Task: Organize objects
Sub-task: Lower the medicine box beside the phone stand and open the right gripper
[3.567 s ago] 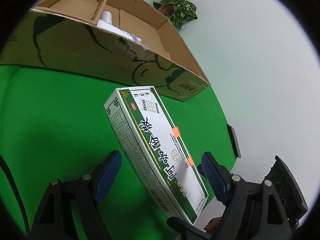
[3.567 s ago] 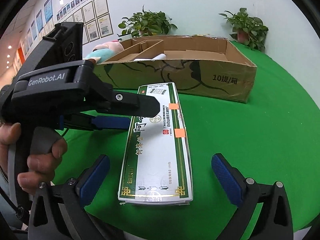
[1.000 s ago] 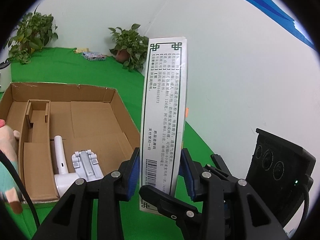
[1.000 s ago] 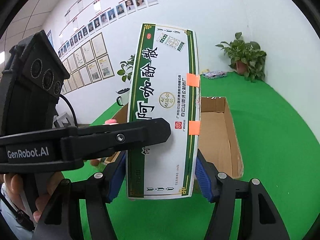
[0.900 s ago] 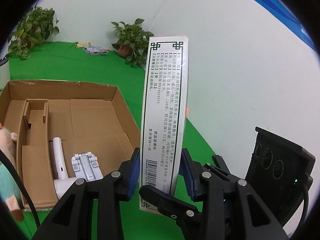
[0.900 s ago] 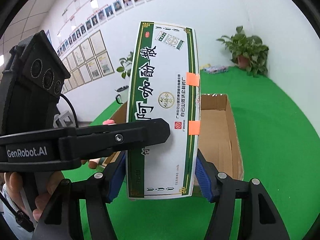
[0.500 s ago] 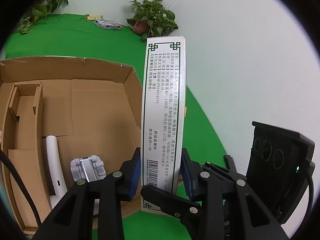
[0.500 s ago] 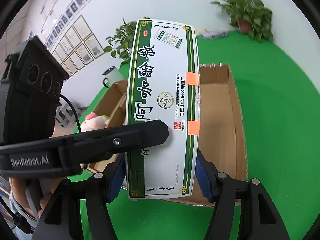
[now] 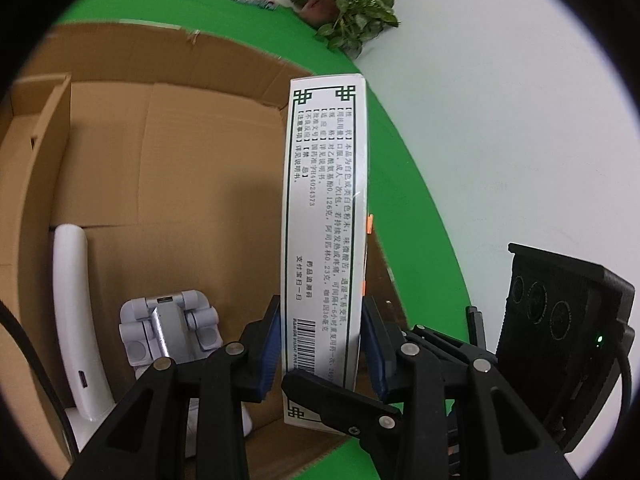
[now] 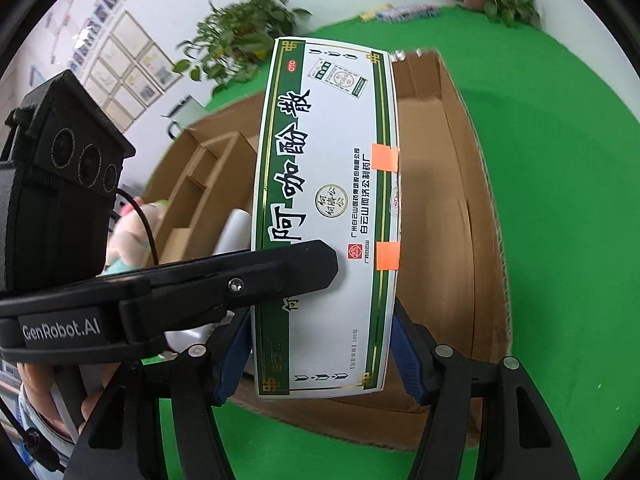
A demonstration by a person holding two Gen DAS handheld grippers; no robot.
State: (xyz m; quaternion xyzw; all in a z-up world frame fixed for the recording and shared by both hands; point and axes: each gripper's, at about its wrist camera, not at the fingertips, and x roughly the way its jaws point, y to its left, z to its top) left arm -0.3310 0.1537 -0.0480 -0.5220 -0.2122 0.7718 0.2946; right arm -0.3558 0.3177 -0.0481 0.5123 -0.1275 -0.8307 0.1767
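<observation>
The right gripper (image 10: 322,354) and left gripper (image 10: 320,264) both clamp a white-and-green box (image 10: 326,200) above an open carton (image 10: 476,216) on green cloth (image 10: 560,200).

- Medicine box (image 10: 324,216): glossy printed card.
- Open carton (image 9: 168,152): matt corrugated cardboard.
- Worktop (image 10: 560,200): matt green cloth.
- Handheld device (image 9: 74,320): smooth white plastic.

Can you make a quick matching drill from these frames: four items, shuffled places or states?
Items:
1. medicine box
2. white handheld device
3. cardboard box
4. potted plant

Places or states:
A. lying inside the carton
B. at the wall, on the far green surface
C. clamped by both hand-held grippers
D. open-topped, below the held item

Pairs: 1-C, 2-A, 3-D, 4-B
</observation>
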